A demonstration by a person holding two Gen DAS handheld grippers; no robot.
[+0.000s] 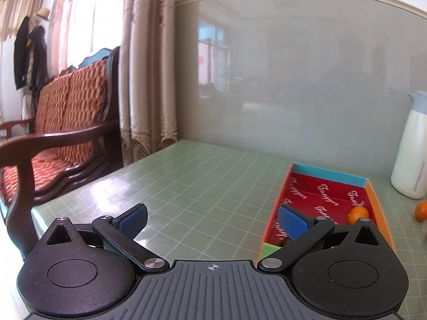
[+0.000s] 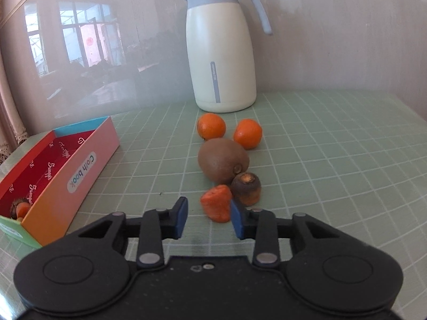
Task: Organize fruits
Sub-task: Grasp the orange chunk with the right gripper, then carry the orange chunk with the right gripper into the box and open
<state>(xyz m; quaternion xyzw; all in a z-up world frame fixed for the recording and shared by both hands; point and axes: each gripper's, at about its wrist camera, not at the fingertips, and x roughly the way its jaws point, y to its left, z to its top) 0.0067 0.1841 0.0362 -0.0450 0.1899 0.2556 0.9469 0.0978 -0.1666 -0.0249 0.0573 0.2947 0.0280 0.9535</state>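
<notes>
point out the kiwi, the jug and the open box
kiwi (image 2: 222, 160), right wrist view, middle of its brown skin
jug (image 2: 220, 61), right wrist view, cream body
open box (image 2: 80, 170), right wrist view, long outer side wall

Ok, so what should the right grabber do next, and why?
Probably open the right gripper wider. The orange chunk lies on the table just ahead of its fingertips, the nearest piece of the pile. The jaws stand only narrowly apart with nothing between them, and that gap looks smaller than the chunk. Once wider, they could slide around it and carry it to the box.
</notes>
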